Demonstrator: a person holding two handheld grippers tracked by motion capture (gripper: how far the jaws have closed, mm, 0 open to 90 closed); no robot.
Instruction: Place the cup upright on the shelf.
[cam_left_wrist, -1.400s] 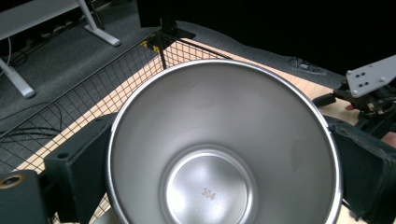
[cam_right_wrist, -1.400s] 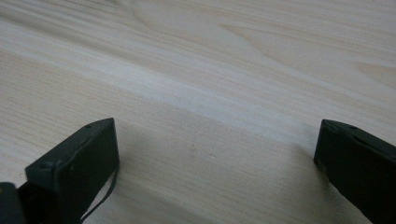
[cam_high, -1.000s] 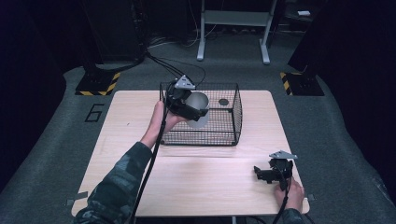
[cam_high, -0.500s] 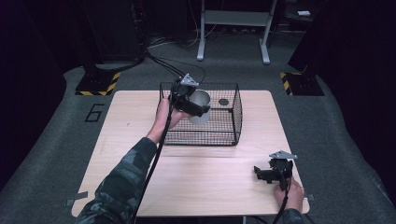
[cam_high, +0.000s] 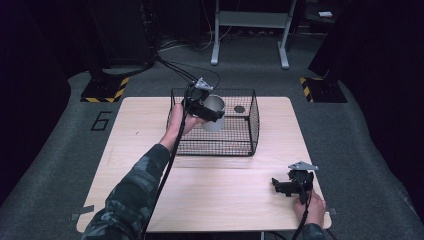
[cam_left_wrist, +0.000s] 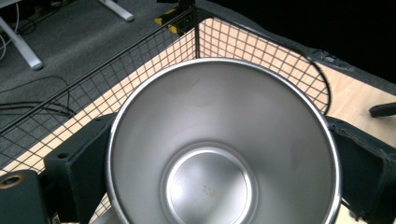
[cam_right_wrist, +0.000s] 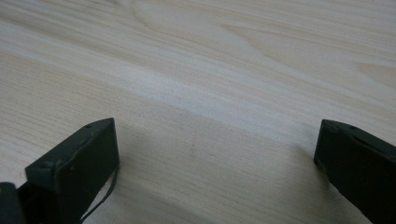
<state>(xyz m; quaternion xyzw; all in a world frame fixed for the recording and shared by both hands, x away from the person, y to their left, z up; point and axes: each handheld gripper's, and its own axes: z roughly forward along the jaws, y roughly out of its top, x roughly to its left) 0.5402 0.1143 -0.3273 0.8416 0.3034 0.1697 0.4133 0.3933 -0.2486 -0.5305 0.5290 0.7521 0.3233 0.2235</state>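
A shiny steel cup (cam_high: 215, 111) hangs tilted over the left part of a black wire basket (cam_high: 250, 131), with my left gripper (cam_high: 206, 111) shut on it. In the left gripper view I look straight into the cup's (cam_left_wrist: 219, 154) empty inside, a black jaw pressed on each side of its wall. My right gripper (cam_high: 284, 186) rests low on the wooden table (cam_high: 135, 150) near the front right corner. Its jaws stand wide apart with only bare wood (cam_right_wrist: 210, 107) between them.
A small dark round thing (cam_high: 239, 109) lies on the basket floor at the back right. Beyond the table's far edge stand a grey frame's legs (cam_high: 250, 35) and yellow-black floor markers (cam_high: 106, 92). Cables trail from my left gripper across the floor.
My left gripper has carried the cup slightly farther over the basket. The right gripper has stayed where it was.
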